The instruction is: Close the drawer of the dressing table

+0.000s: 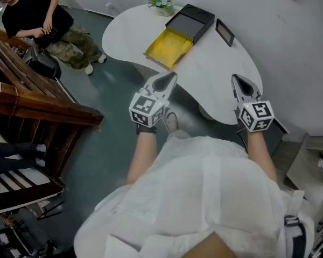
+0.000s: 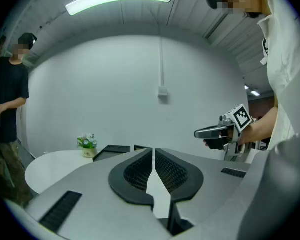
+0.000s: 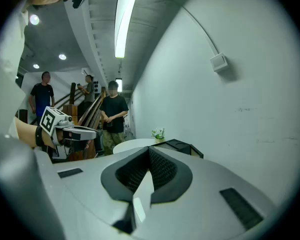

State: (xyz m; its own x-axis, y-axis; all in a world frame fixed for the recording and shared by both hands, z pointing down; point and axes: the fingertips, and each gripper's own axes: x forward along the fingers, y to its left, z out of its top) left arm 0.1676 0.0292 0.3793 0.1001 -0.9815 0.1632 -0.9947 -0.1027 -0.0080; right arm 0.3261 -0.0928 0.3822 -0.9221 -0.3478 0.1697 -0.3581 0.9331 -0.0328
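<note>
On the white dressing table [image 1: 226, 74] a black box [image 1: 191, 21] stands with its yellow drawer [image 1: 168, 48] pulled out toward me. My left gripper [image 1: 170, 77] is shut and empty, hovering just short of the table's near edge, below the drawer's front. My right gripper [image 1: 236, 80] is shut and empty too, over the table's right part. In the left gripper view the shut left gripper [image 2: 153, 150] points at the black box [image 2: 111, 150], and the right gripper [image 2: 197, 133] shows at the right. In the right gripper view the shut right gripper [image 3: 149, 150] points along the table.
A small flower pot [image 1: 162, 3] stands at the table's far edge and a dark tablet-like frame [image 1: 225, 32] lies right of the box. A wooden stair rail [image 1: 32, 98] fills the left. A person [image 1: 40, 20] sits at the top left; the wall [image 1: 290, 47] runs along the right.
</note>
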